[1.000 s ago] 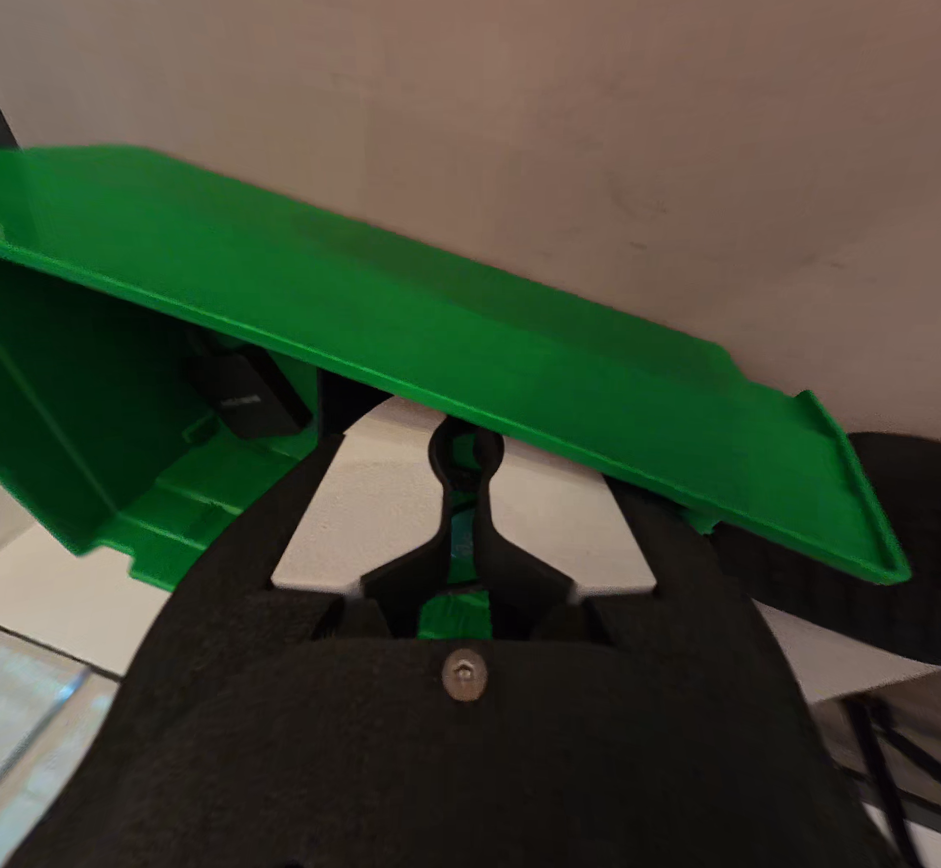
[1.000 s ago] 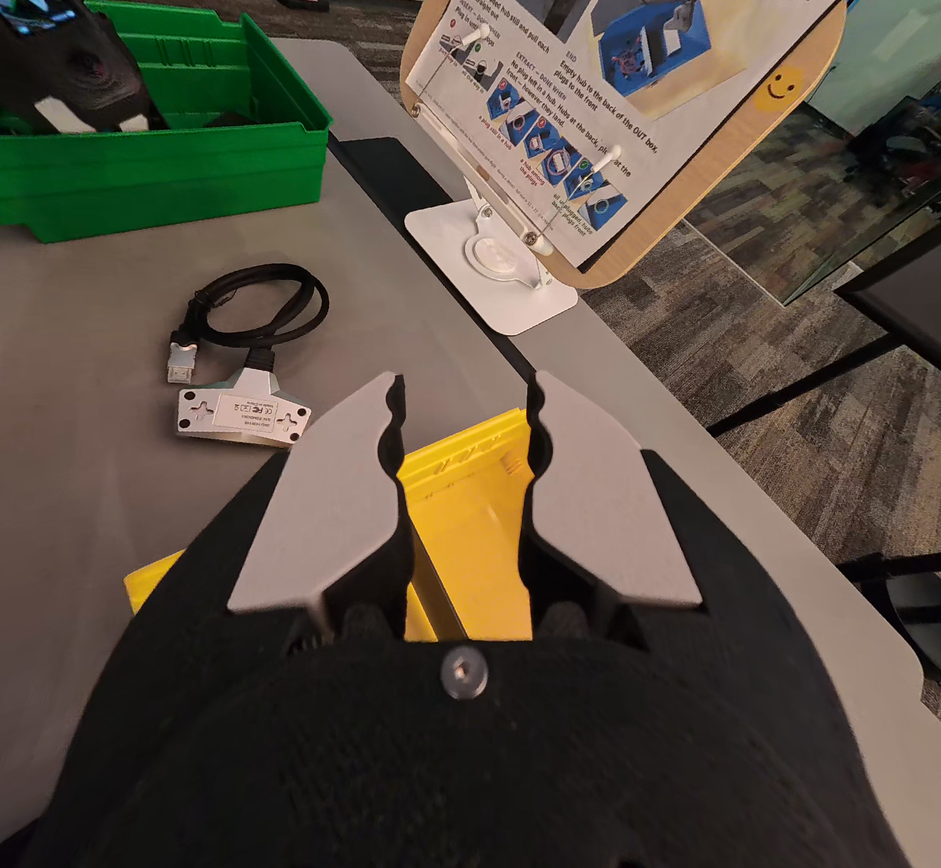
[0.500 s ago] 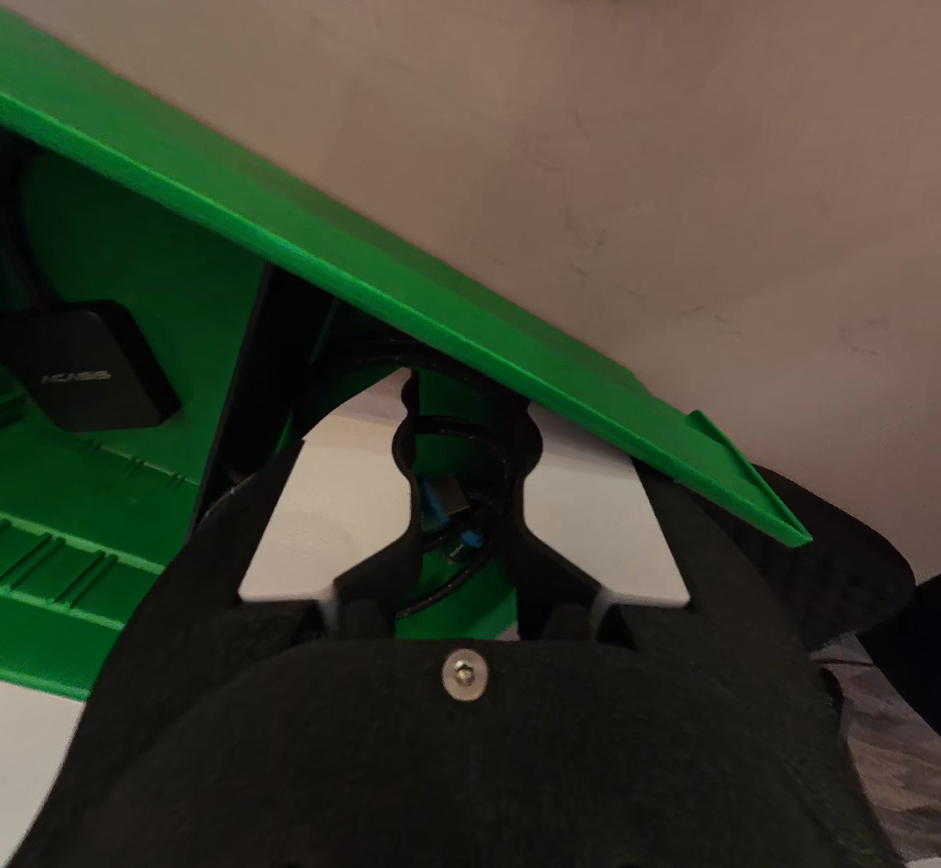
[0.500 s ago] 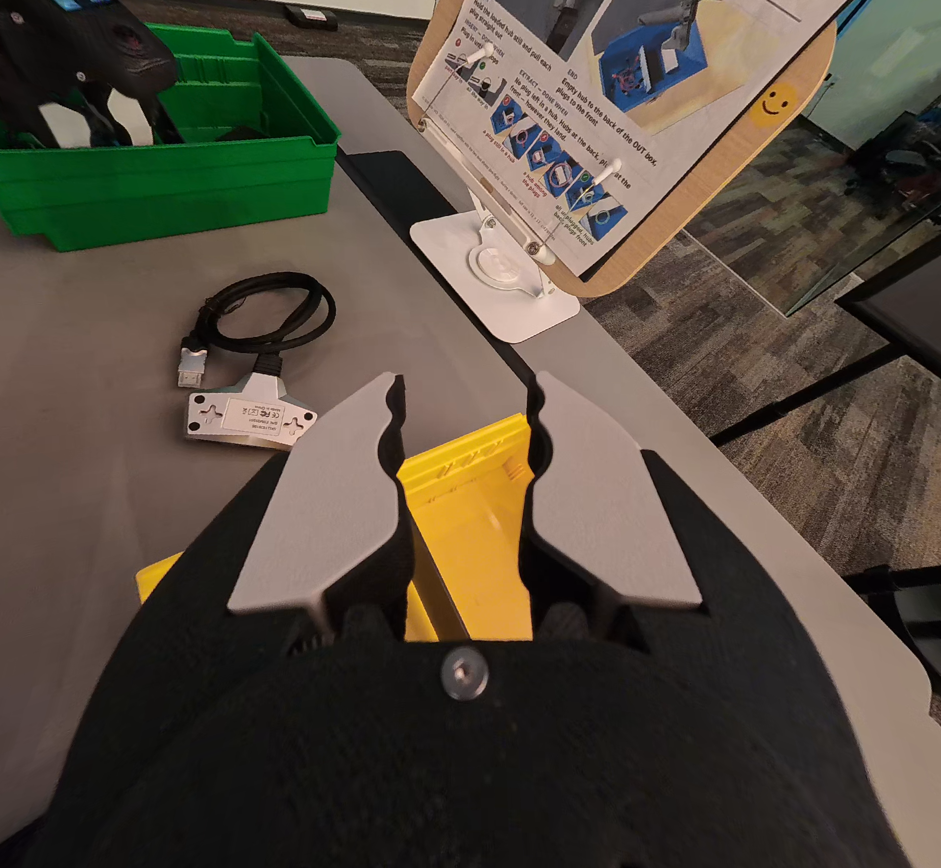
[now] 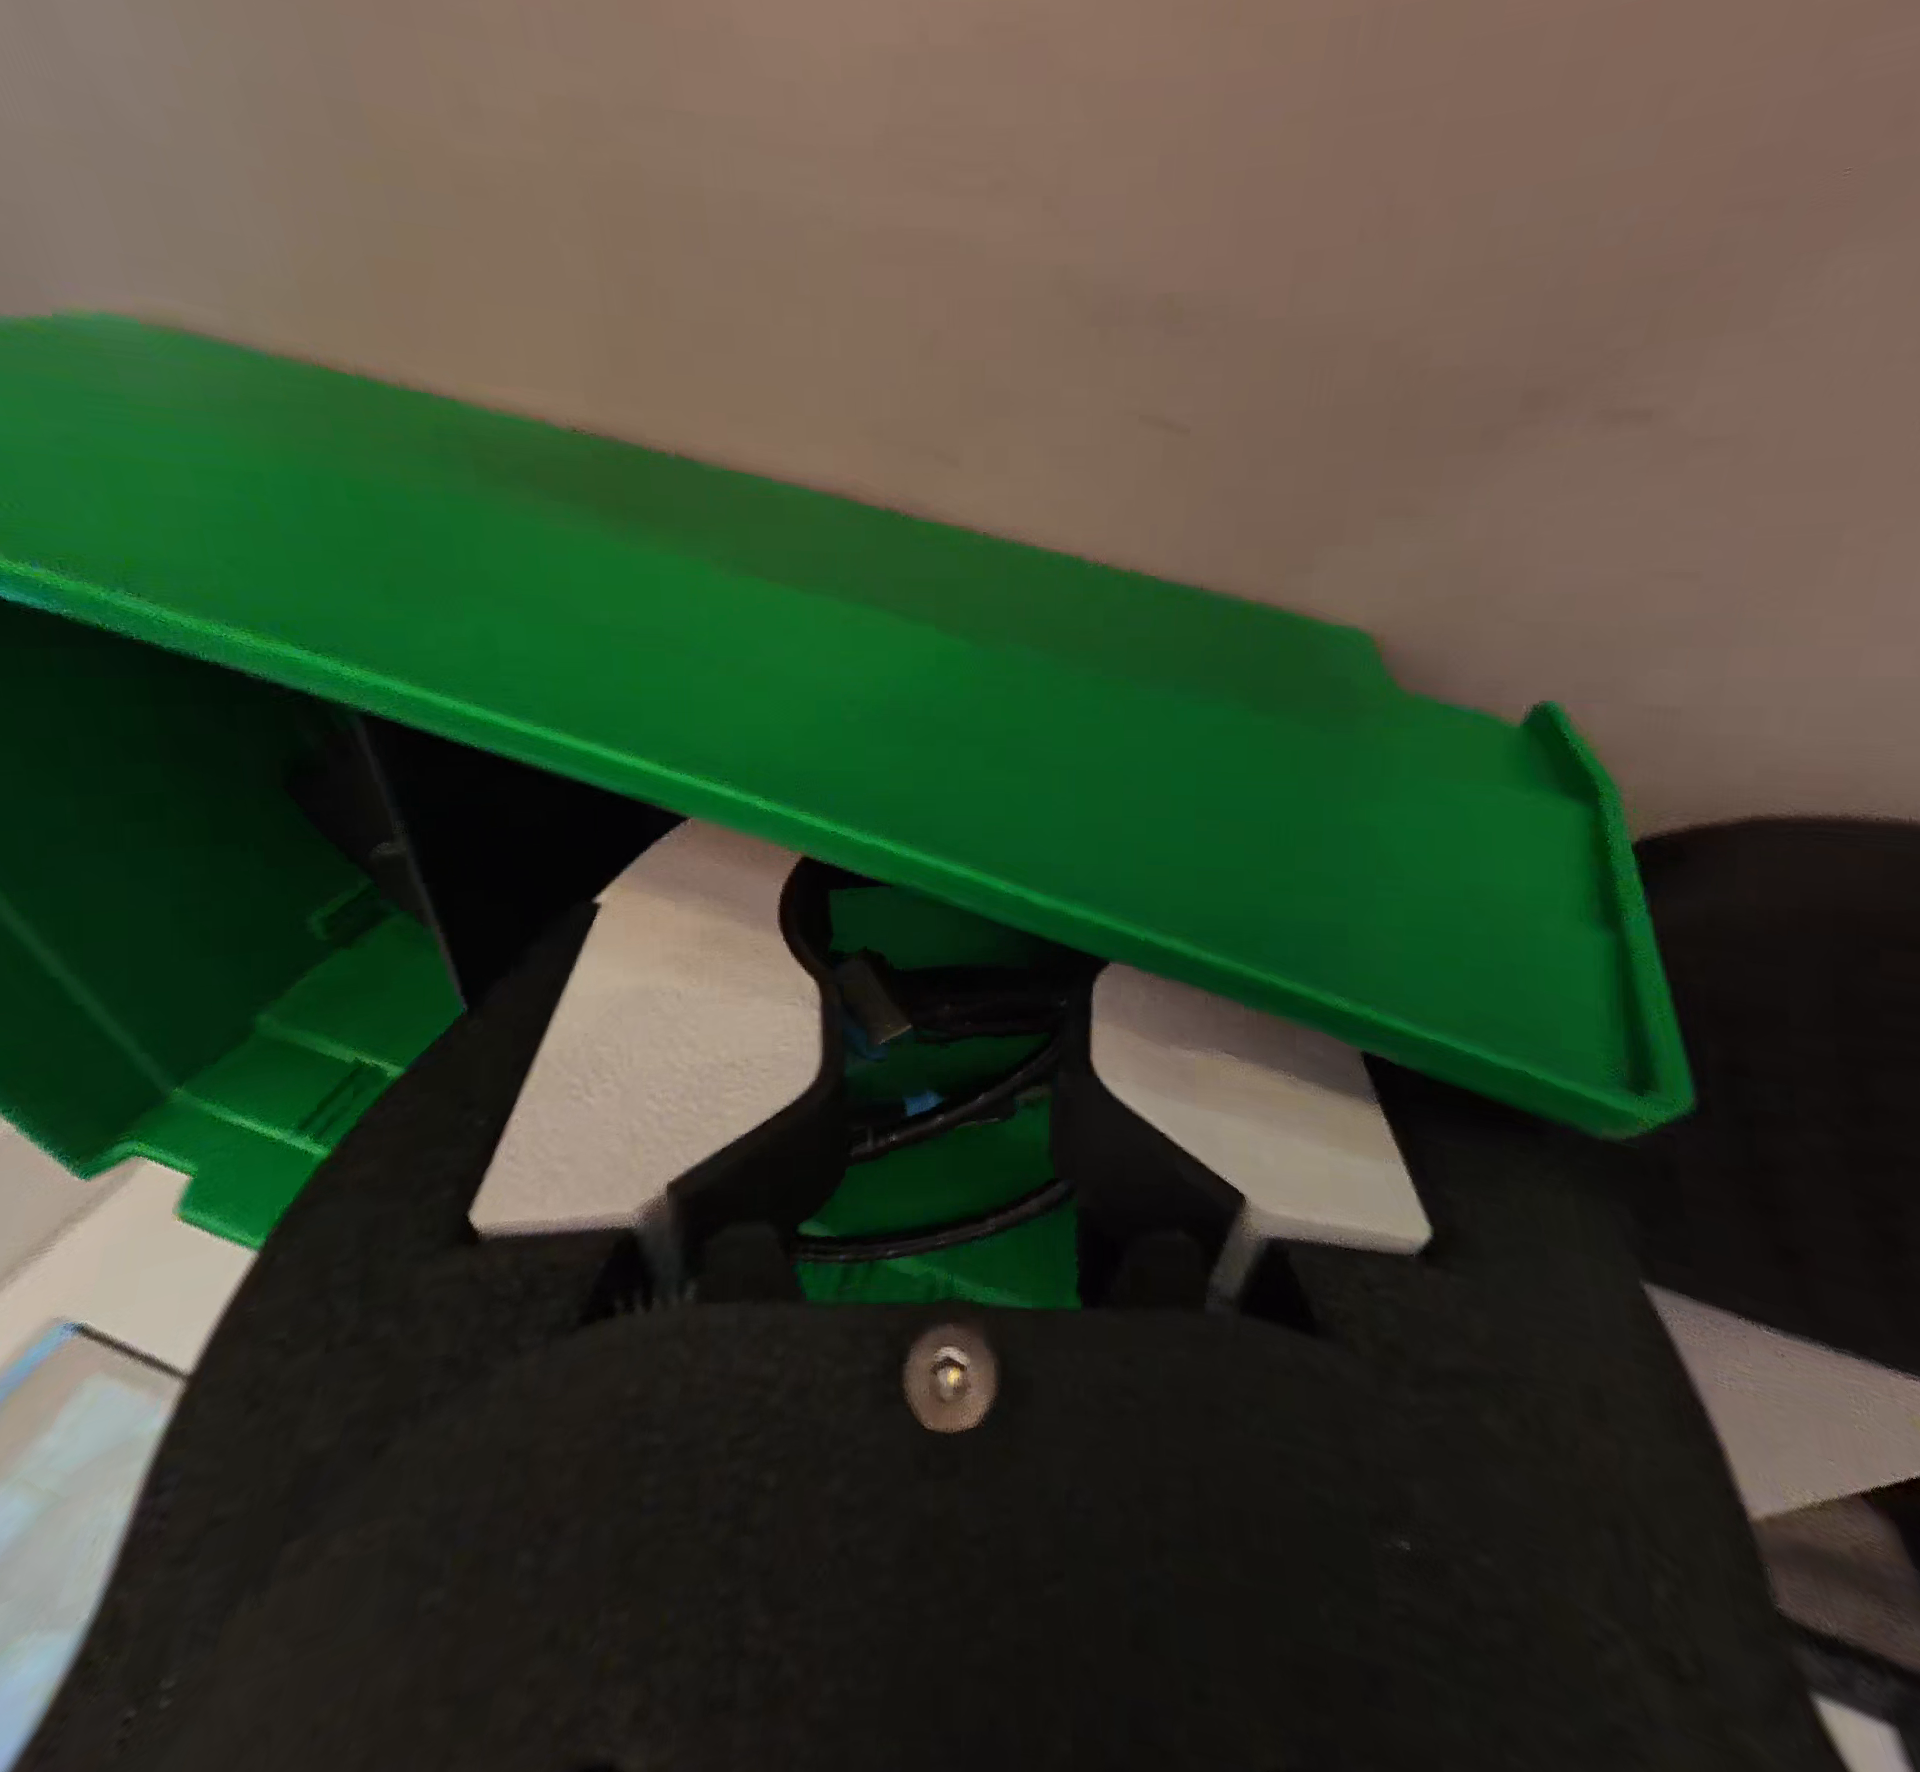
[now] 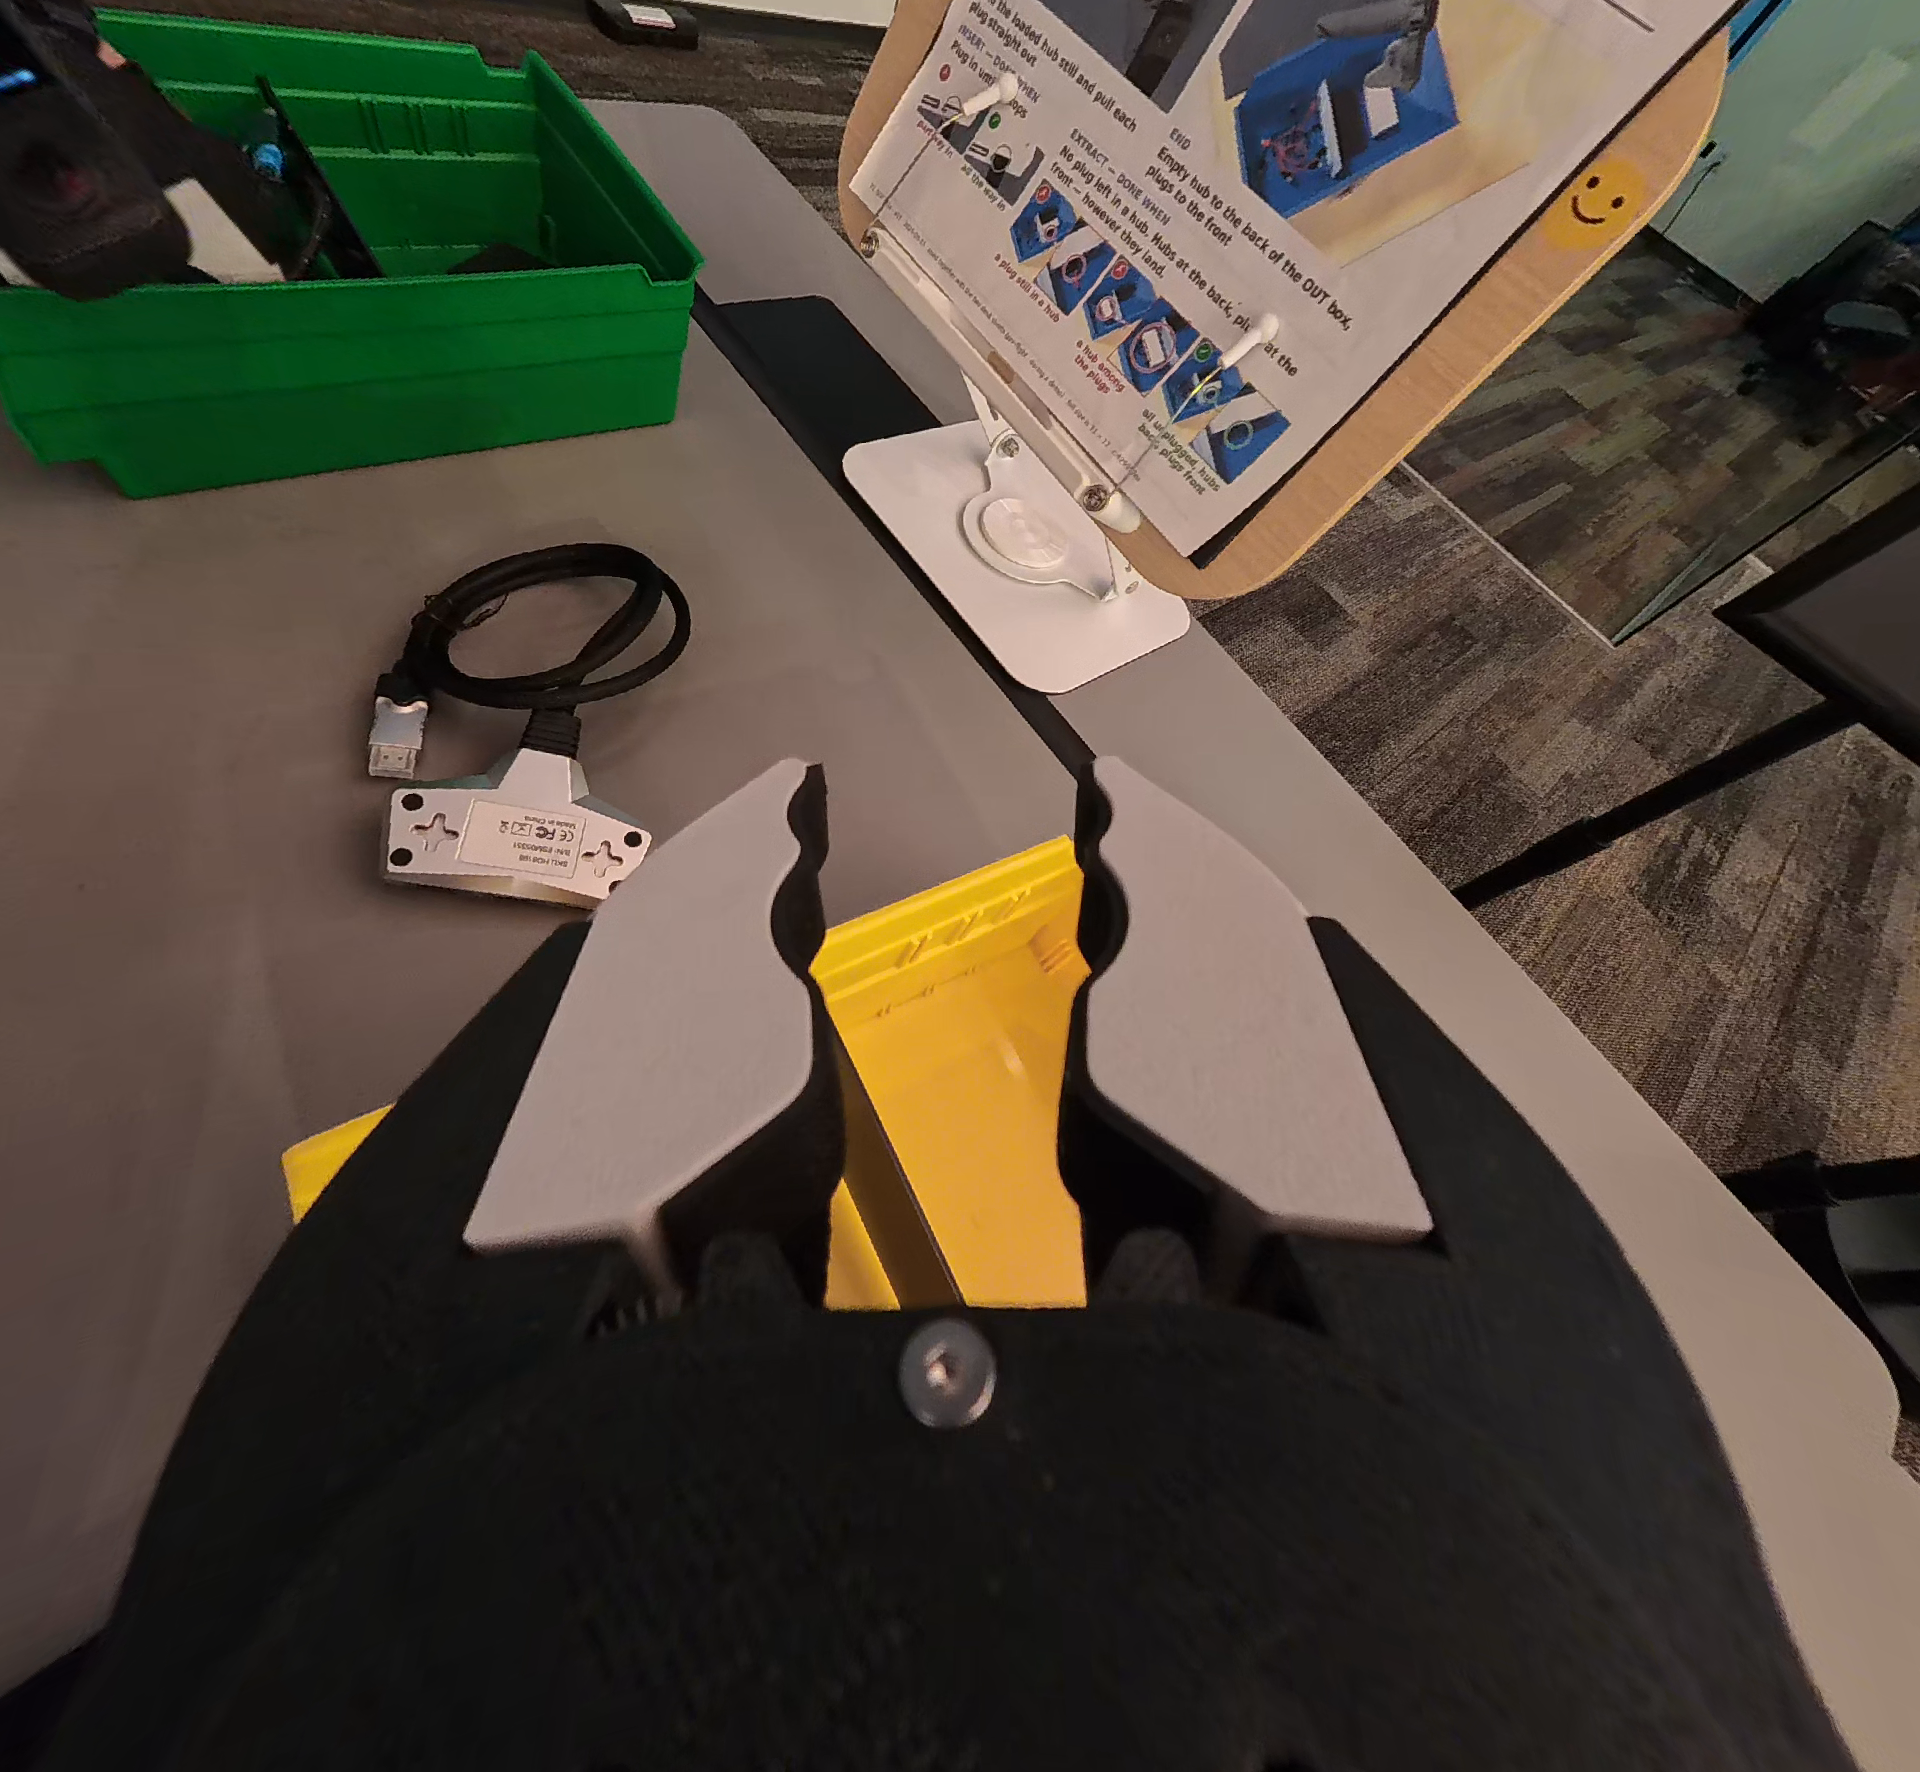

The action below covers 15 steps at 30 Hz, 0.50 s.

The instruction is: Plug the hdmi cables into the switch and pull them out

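Grey plastic left fingers (image 5: 940, 1026), parted, empty, deep in green bin (image 5: 935, 746); coiled black cable (image 5: 956, 1099) with metal plug (image 5: 878, 1010) lying between them at frame centre, plug axis slanting lower right. Right fingers (image 6: 951, 849) likewise spread, holding nothing, over yellow bin (image 6: 966, 1047). Silver switch (image 6: 509, 839) left of centre on grey tabletop (image 6: 260, 995), nearer right fingers.

Open desk (image 6: 208, 662) is seen between the green bin (image 6: 416, 372) and the yellow bin (image 6: 966, 1047), broken only by the switch (image 6: 509, 849) and its coiled cable (image 6: 561, 621). The right edge is blocked by a sign stand (image 6: 1039, 579).
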Motion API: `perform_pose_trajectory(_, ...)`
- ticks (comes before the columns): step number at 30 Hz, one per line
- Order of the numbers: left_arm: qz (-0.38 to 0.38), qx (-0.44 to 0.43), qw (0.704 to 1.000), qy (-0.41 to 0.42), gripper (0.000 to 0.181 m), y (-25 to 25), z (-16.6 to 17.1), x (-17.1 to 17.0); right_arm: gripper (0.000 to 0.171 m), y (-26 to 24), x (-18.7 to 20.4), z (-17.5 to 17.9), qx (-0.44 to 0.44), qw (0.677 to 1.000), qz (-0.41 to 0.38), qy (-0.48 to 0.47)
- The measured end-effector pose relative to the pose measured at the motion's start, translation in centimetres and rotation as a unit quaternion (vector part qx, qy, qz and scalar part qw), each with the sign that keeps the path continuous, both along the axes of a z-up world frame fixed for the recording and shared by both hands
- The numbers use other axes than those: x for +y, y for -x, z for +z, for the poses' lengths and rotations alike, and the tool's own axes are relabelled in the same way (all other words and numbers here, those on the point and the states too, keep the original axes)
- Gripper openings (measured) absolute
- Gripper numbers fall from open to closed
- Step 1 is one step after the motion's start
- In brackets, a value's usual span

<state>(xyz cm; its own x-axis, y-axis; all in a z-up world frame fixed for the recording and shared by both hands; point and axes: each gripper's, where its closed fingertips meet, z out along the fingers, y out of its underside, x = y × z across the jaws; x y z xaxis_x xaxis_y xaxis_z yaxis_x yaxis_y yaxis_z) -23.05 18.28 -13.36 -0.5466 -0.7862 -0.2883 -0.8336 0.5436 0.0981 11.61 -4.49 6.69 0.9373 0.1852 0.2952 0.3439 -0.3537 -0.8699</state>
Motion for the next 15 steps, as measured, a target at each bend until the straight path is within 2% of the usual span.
perform_pose_trajectory(1,-0.011,0.002,1.000,-0.001,0.042,0.1,0.2,0.0,0.046,0.0,0.0,-0.1,0.000,1.000,0.001,0.002)
perform_pose_trajectory(5,-0.010,-0.026,0.999,0.038,0.035,0.0,1.4,-1.0,0.046,0.2,0.1,-0.6,-0.009,1.000,0.004,0.014)
perform_pose_trajectory(10,0.003,-0.115,0.991,0.067,0.034,-0.3,3.7,-2.4,0.045,0.0,0.1,-0.1,-0.011,1.000,-0.001,0.002)
perform_pose_trajectory(12,0.000,-0.161,0.986,0.036,0.031,-0.5,4.7,-2.4,0.045,0.0,0.0,0.0,-0.006,1.000,-0.002,-0.001)
perform_pose_trajectory(14,0.003,-0.204,0.979,-0.028,0.029,-0.4,5.8,-1.8,0.045,-0.1,-0.1,0.0,-0.004,1.000,-0.003,-0.001)
perform_pose_trajectory(15,0.012,-0.218,0.976,-0.027,0.027,-0.1,5.9,-2.3,0.045,-0.1,-0.1,0.0,-0.004,1.000,-0.004,-0.001)
